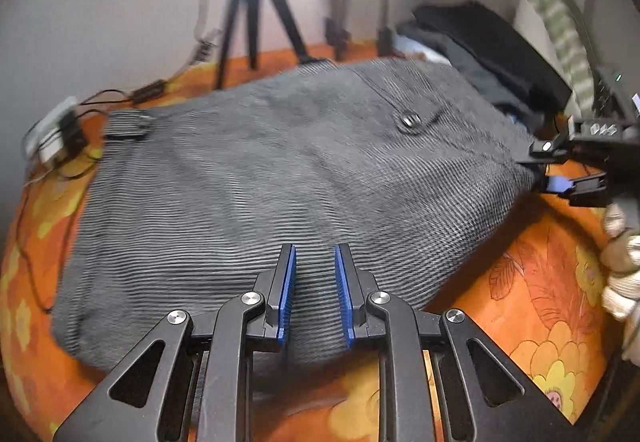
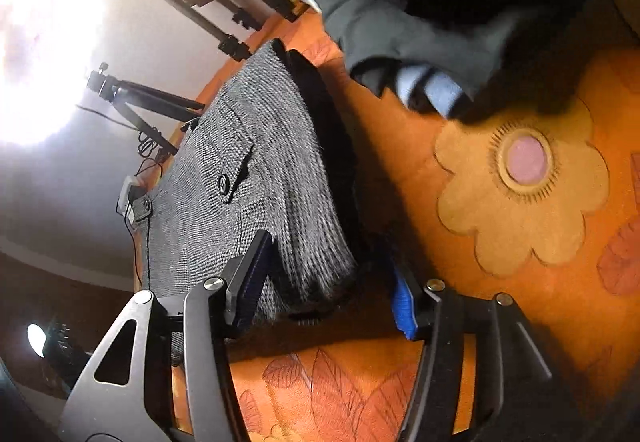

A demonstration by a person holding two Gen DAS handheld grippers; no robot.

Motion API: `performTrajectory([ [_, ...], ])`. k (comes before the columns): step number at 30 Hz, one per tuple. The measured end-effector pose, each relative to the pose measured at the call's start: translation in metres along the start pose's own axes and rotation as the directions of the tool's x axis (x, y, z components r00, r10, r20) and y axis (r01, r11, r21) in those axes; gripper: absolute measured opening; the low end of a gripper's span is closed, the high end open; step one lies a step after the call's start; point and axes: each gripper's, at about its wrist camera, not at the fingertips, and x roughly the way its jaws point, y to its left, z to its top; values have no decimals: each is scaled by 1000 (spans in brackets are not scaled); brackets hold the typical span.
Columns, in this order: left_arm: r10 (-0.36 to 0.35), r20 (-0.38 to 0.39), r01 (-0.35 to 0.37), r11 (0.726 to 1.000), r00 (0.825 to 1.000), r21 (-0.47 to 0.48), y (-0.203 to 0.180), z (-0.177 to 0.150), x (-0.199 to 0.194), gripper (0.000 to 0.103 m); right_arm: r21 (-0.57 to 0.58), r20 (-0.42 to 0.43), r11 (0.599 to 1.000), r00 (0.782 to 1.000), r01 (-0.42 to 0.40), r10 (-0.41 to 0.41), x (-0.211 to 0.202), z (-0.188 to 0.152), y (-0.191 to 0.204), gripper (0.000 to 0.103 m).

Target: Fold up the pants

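On the orange floral bedspread (image 1: pixel 532 282) the grey pants (image 1: pixel 260 170) are spread, their 3 o'clock corner straddled by the open, empty right gripper (image 2: pixel 332 274) (left gripper (image 1: pixel 315 294) parted, holding nothing), and all layers should be pinched before lifting.

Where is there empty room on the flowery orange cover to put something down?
Bare cover lies right of the folded grey pants, between them, the dark clothes pile and the right tool. A strip runs in front of the pants, by the left tool. It is crowded at the far left, with cables and a charger, and behind, with the tripod.
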Motion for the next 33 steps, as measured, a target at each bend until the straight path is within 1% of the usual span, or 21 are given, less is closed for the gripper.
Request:
performTrajectory([
  [3,3,-25,-1,999,1000,41,-13,-3,11,18,32,-2,999,1000,9,-9,-7,-6,-6,61],
  [5,12,-13,-11,998,1000,55,-15,-4,11,18,59,-7,998,1000,2,-2,-11,-10,-11,62],
  [9,-23,-11,23,1000,1000,19,-6,-3,10,18,77,-37,997,999,-25,28,-14,-16,-13,62],
  [12,-27,-11,27,1000,1000,15,-5,-2,9,18,69,-58,996,997,-48,52,-6,-17,-8,62],
  [15,-30,-10,31,999,999,12,-7,-1,11,18,81,-36,994,997,-71,74,0,-14,-6,62],
  [19,-53,-14,53,999,999,0,-3,-2,10,18,126,-15,982,990,-139,142,11,-7,-5,62],
  [21,-64,-19,64,998,998,-4,-1,-2,9,18,112,-11,983,989,-142,144,15,-5,0,61],
  [23,-81,-18,80,997,997,-22,2,2,5,19,76,-5,990,993,-115,116,18,-3,6,51],
  [24,-85,3,85,996,996,-37,5,6,1,19,62,-1,993,995,-102,102,19,-2,8,49],
  [26,-68,40,70,996,997,-50,11,17,-5,19,41,3,995,996,-87,87,19,-1,11,37],
  [28,-40,83,46,996,996,-78,18,31,-7,19,17,9,997,997,-75,75,17,2,14,29],
  [29,-42,101,52,994,994,-100,20,37,-6,19,7,15,997,997,-76,76,15,3,15,25],
  [31,-37,113,51,991,993,-125,21,47,3,19,-25,31,997,997,-72,73,11,5,22,23],
  [33,-37,99,48,993,994,-109,14,53,17,19,-60,45,996,997,-61,64,8,5,30,22],
])
